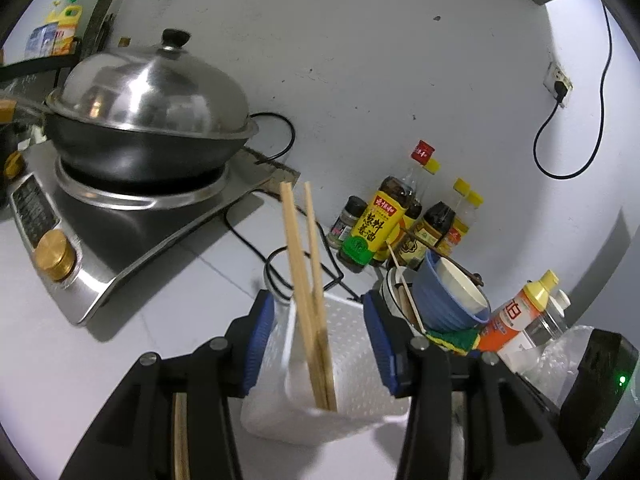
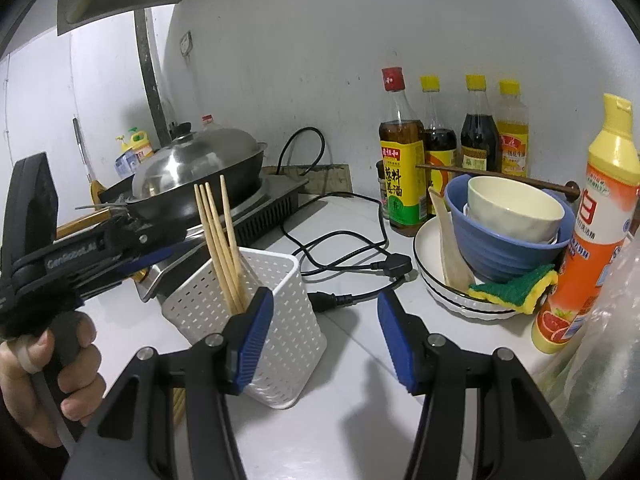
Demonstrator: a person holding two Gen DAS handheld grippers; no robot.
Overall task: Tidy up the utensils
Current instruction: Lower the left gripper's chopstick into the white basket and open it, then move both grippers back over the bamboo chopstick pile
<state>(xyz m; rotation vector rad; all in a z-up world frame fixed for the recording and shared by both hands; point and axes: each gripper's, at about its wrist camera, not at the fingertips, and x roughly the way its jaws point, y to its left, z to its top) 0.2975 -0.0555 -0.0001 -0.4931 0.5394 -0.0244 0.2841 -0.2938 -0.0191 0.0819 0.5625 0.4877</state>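
A white perforated utensil holder (image 2: 256, 316) stands on the white counter with several wooden chopsticks (image 2: 218, 236) upright in it. In the left wrist view the holder (image 1: 344, 360) sits between the blue pads of my left gripper (image 1: 320, 344), jaws wide, apart from its sides; chopsticks (image 1: 306, 264) rise from it. My right gripper (image 2: 326, 332) is open and empty just right of the holder. More chopsticks (image 1: 180, 436) lie on the counter under the left gripper. A wooden spoon (image 2: 450, 240) and a dark stick (image 2: 496, 178) rest in the stacked dishes.
A lidded wok (image 2: 200, 176) sits on an induction cooker (image 1: 120, 232) at the left. Black cables (image 2: 344, 256) cross the counter. Sauce bottles (image 2: 404, 168) line the wall. A blue bowl (image 2: 504, 244), plates, sponge (image 2: 516, 286) and detergent bottle (image 2: 592, 232) stand right.
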